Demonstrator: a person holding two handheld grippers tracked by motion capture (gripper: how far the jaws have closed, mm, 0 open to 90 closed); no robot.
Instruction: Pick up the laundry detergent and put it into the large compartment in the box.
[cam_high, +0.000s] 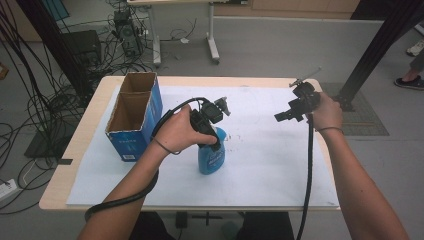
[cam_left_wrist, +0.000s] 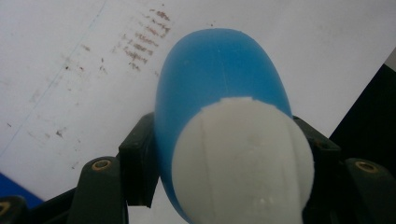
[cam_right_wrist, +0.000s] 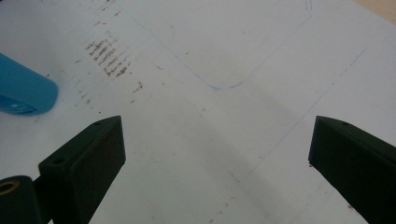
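A blue plastic bottle (cam_high: 211, 159) with a white cap stands upright on the white sheet near the table's middle. My left gripper (cam_high: 212, 134) comes down on it from above and is shut on its top. In the left gripper view the black jaws press on both sides of the blue bottle (cam_left_wrist: 205, 79), right at its white cap (cam_left_wrist: 243, 158). My right gripper (cam_high: 281, 117) hangs above the table's right part with its jaws wide apart. The right gripper view has nothing between those jaws, and the blue bottle's base (cam_right_wrist: 23, 91) sits at the left edge.
An open blue cardboard box (cam_high: 134, 115) with two compartments stands at the table's left. The white sheet (cam_high: 270, 165) carries small brown stains and faint pen lines. The table's right edge (cam_high: 327, 165) lies just under my right forearm. Cables and table legs stand on the floor behind.
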